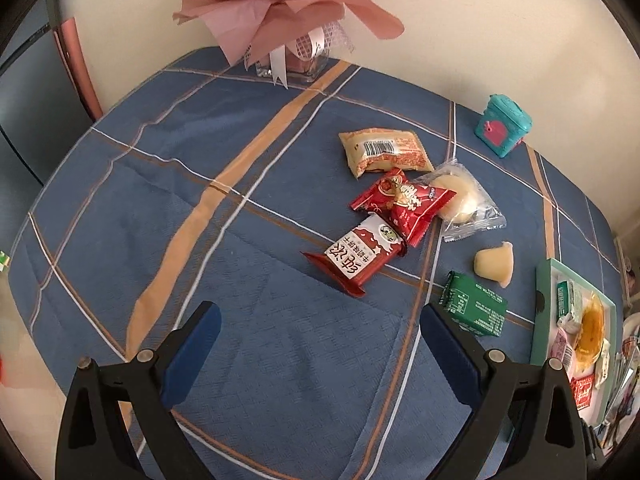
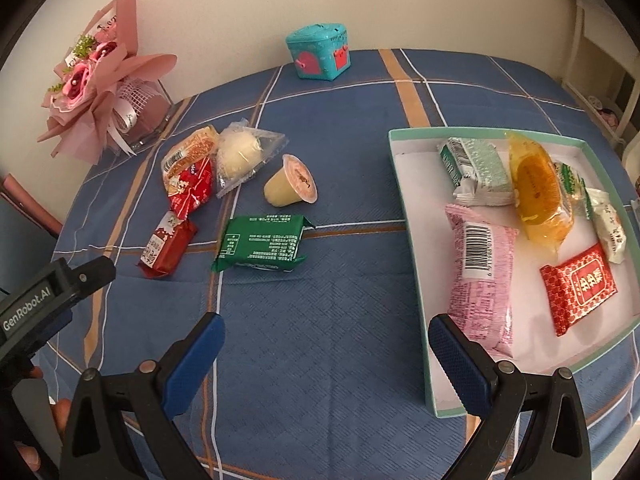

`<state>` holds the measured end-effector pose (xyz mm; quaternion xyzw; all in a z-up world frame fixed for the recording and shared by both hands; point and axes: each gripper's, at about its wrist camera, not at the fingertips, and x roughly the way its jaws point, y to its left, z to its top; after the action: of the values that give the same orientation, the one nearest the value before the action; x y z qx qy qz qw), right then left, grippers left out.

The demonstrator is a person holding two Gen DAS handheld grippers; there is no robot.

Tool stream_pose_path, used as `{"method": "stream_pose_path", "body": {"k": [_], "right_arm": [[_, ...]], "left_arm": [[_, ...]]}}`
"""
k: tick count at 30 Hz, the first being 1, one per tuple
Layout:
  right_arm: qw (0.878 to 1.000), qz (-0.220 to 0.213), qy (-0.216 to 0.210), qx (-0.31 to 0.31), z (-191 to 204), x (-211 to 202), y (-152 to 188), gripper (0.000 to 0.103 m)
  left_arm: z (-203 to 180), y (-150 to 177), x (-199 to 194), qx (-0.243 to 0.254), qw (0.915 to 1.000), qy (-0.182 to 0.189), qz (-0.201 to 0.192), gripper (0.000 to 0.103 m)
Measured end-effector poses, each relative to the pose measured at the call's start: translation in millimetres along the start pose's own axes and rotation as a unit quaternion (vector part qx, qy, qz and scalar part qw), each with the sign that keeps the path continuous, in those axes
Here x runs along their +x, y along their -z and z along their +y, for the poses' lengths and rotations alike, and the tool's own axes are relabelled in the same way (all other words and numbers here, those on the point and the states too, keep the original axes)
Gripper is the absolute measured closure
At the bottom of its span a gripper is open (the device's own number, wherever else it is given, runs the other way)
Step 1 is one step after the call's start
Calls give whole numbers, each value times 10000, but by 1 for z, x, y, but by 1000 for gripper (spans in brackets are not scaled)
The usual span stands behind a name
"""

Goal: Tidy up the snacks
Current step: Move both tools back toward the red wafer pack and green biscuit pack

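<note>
Loose snacks lie on the blue plaid cloth: a red-and-white packet, a red wrapper, an orange packet, a clear-wrapped white bun, a jelly cup and a green packet. A mint-rimmed tray holds several packets, among them a pink one. My left gripper hangs open just short of the red-and-white packet. Open too, my right gripper hovers over bare cloth beside the tray's left rim.
A pink bouquet in a glass vase stands at the table's back edge by the wall. A teal box sits at the back. The left gripper's body and a hand show at the right wrist view's lower left.
</note>
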<state>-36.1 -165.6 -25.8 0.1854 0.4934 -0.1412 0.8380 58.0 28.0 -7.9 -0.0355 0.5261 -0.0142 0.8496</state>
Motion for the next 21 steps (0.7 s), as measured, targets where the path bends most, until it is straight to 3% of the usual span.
{"method": "stream_pose_path", "body": {"k": [10, 21], "right_arm": [[9999, 88, 11, -48, 5, 20, -11, 0], [9997, 212, 66, -46, 9, 53, -25, 0]], "left_arm": [[-21, -13, 23, 267, 9991, 270, 212, 3], [-27, -34, 56, 635, 9977, -3, 243, 3]]}}
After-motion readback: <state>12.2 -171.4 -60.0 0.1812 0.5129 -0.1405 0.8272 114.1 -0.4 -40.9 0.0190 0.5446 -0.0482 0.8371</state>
